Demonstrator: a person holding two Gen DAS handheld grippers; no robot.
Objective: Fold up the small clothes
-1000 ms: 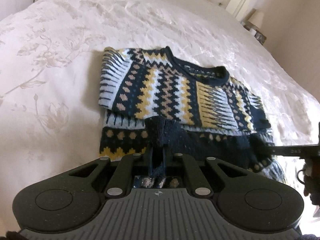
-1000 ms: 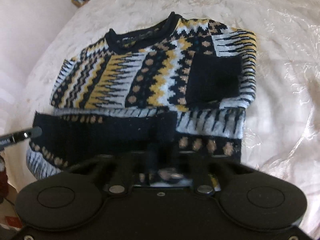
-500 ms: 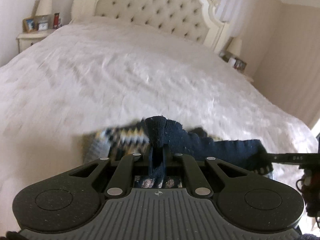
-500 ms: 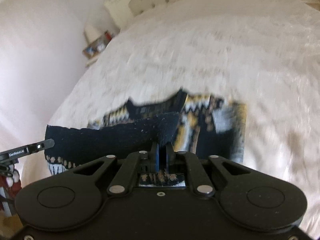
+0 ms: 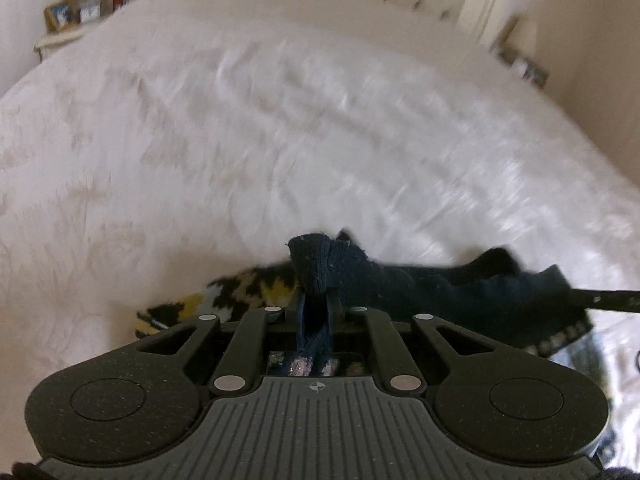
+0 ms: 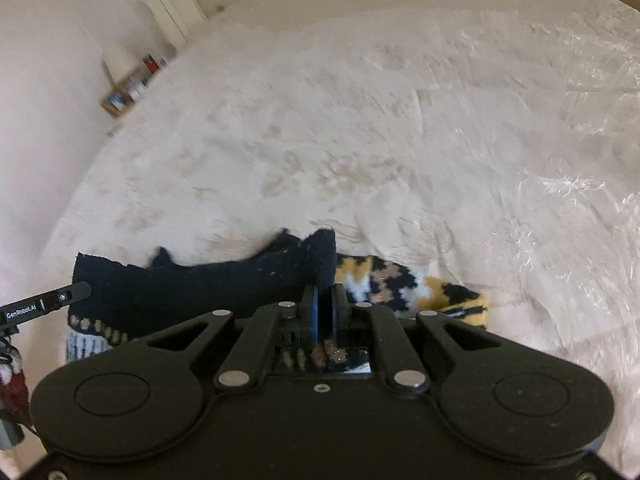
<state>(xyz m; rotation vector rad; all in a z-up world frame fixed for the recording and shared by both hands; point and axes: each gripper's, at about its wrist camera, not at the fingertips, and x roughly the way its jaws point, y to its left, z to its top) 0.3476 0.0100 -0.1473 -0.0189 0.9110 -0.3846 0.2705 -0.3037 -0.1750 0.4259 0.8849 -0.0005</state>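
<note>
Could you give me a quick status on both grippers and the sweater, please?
Left hand-held gripper and right hand-held gripper both shut on sweater hem. Hem lifted over bed. Nothing in the way.

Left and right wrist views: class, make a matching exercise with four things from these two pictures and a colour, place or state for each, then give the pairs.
Things:
1. sweater hem
2. bedspread
3. left gripper
4. picture frame

Descriptions:
A. stands on the bedside table
B. white, with a faint floral pattern
C. dark navy, stretched between both grippers
D. shut on a pinch of knit

Pairs: 1-C, 2-B, 3-D, 4-A
</note>
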